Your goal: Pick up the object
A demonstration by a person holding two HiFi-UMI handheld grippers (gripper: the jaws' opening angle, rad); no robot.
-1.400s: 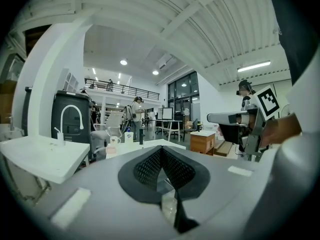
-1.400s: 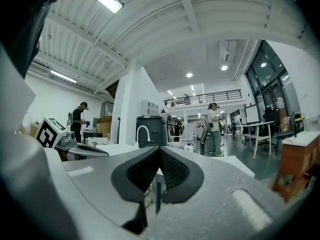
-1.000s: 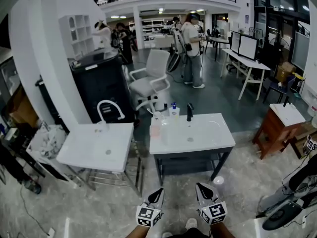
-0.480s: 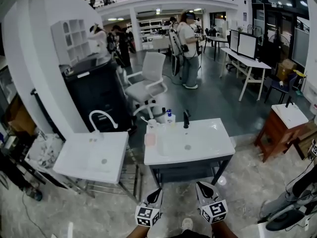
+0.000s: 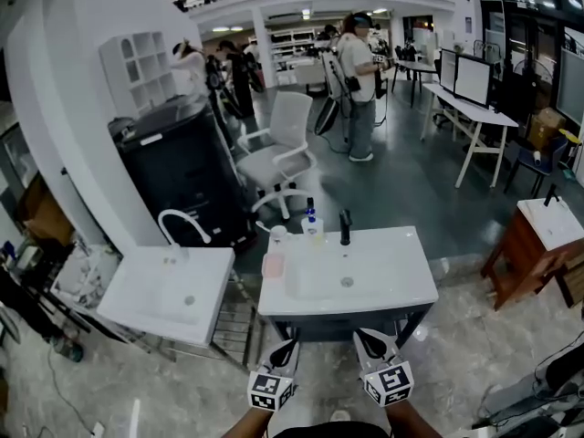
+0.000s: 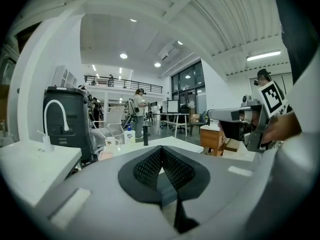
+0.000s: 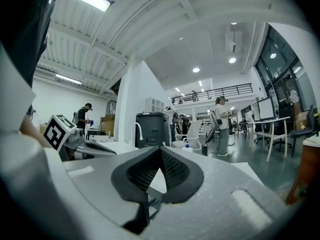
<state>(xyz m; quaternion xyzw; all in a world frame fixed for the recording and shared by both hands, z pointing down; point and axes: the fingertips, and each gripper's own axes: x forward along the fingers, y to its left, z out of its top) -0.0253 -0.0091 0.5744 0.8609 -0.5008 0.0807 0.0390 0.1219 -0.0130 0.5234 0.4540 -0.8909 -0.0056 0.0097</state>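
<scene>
A white sink counter (image 5: 401, 281) stands just ahead of both grippers. On its left part are a pink cup (image 5: 272, 265), a white mug (image 5: 278, 235) and a soap bottle (image 5: 312, 224), beside a black faucet (image 5: 345, 227). My left gripper (image 5: 290, 347) and right gripper (image 5: 365, 338) are held low, side by side, short of the counter's front edge. In the left gripper view the left gripper (image 6: 161, 149) has its pads meeting with nothing between them. The right gripper (image 7: 161, 150) looks the same in its own view. The mug (image 6: 111, 142) and bottle (image 6: 129, 135) show far beyond the jaws.
A second white sink (image 5: 137, 308) with a white faucet (image 5: 181, 222) stands to the left. Behind are a black cabinet (image 5: 187, 176) and a white office chair (image 5: 283, 149). People (image 5: 358, 71) stand further back. A wooden stand (image 5: 538, 245) is at the right.
The sink counter has come closer and shifted slightly left in the head view. Both grippers stay shut and low in the frame.
</scene>
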